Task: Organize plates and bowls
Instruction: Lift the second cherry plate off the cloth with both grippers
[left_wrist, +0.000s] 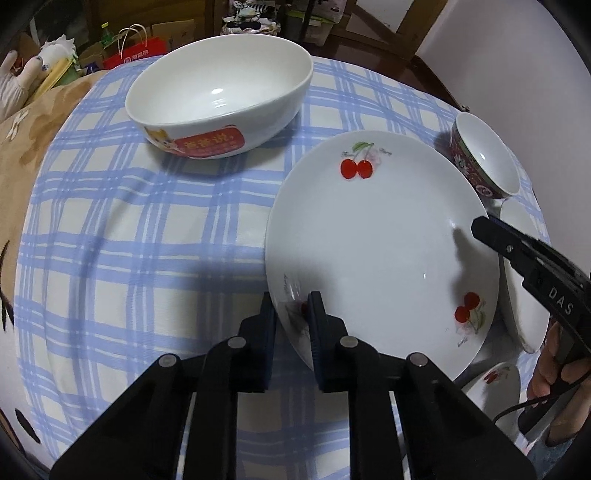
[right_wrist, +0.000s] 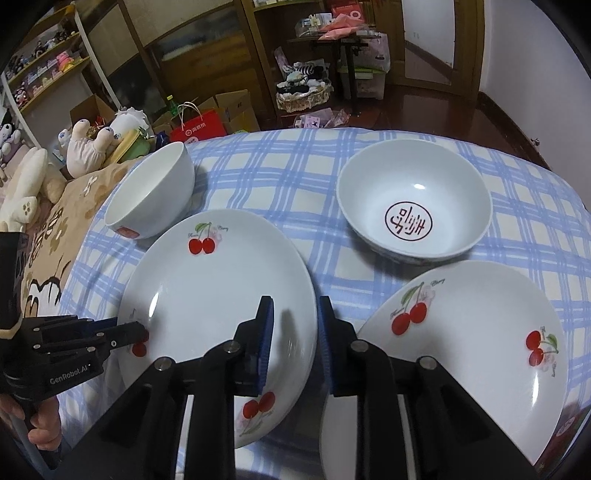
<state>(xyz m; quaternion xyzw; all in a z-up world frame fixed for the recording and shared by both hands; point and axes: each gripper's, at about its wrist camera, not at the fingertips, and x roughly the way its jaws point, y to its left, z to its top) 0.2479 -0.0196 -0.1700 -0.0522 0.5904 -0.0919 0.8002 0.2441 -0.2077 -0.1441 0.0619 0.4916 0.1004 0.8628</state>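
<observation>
Both tools grip one cherry plate (right_wrist: 218, 295) by opposite rims: left tool (left_wrist: 291, 314) clamps its left edge, right tool (right_wrist: 295, 325) its right edge. It lies left of the second cherry plate (right_wrist: 480, 350) (likely stacking target).

Left gripper (left_wrist: 291, 306) clamps the cherry plate (left_wrist: 376, 236) rim, right gripper (left_wrist: 484, 229) at its far edge
</observation>
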